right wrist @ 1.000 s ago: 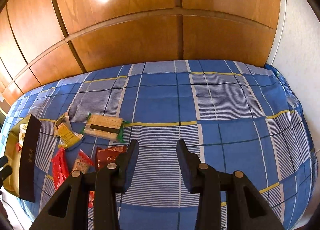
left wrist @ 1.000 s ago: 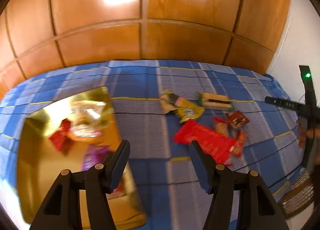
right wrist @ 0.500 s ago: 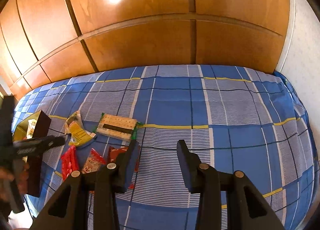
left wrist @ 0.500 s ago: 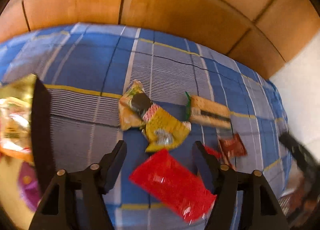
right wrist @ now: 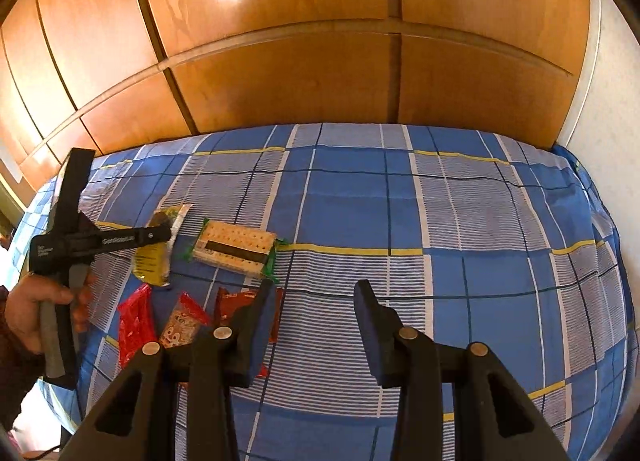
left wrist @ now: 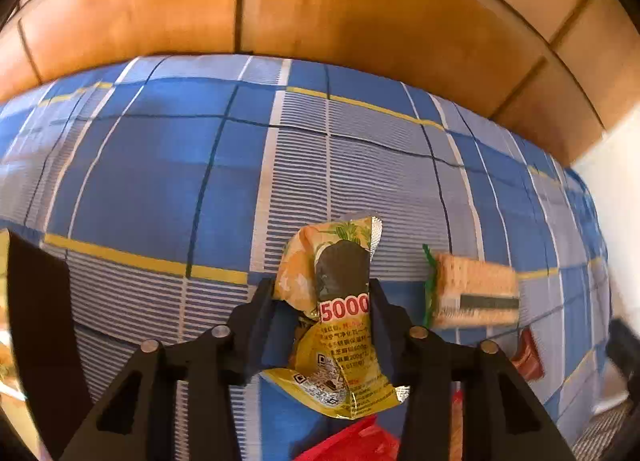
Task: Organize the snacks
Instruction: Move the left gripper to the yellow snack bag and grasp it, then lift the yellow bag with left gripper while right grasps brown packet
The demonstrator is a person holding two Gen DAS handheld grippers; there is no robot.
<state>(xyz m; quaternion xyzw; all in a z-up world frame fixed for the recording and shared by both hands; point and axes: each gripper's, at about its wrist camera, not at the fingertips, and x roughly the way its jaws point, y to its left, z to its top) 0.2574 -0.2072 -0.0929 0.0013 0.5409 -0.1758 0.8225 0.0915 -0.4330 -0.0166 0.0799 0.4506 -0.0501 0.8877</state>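
— Anything changed during the last second?

— Yes. Moved the left gripper (left wrist: 320, 293) away from the box (left wrist: 36, 321), across the bed (left wrist: 160, 189), and down onto the yellow packet (left wrist: 344, 281). Narrowed the jaws too: wide apart a second ago, now pressed against the packet from both sides, near its middle.

— And for the task?

— Probably the beginning of a pick. Not lifted yet, it seems: still lying on the bed, just left of the cracker pack (left wrist: 474, 293) and just beyond the red packet (left wrist: 352, 441). Then likely a carry back to the box at the left.

— And on the right side?

— Almost no change. Holding the right gripper (right wrist: 316, 293) above the near part of the bed, jaws apart, nothing between them.

— Anything seen in one view only?

— From the left wrist: a close look at the contact of the jaws, the print "5000" and the square code on the foil. Also the dark wall of the box at the left edge.

— And from the right wrist?

— The whole group together: also a small pink packet (right wrist: 182, 325) and a brown packet (right wrist: 236, 303), near the right jaws. Also the hand (right wrist: 36, 301) around the handle of the left gripper. Impossible to judge the closing of the left jaws there, seen only from the side. No box found there either.
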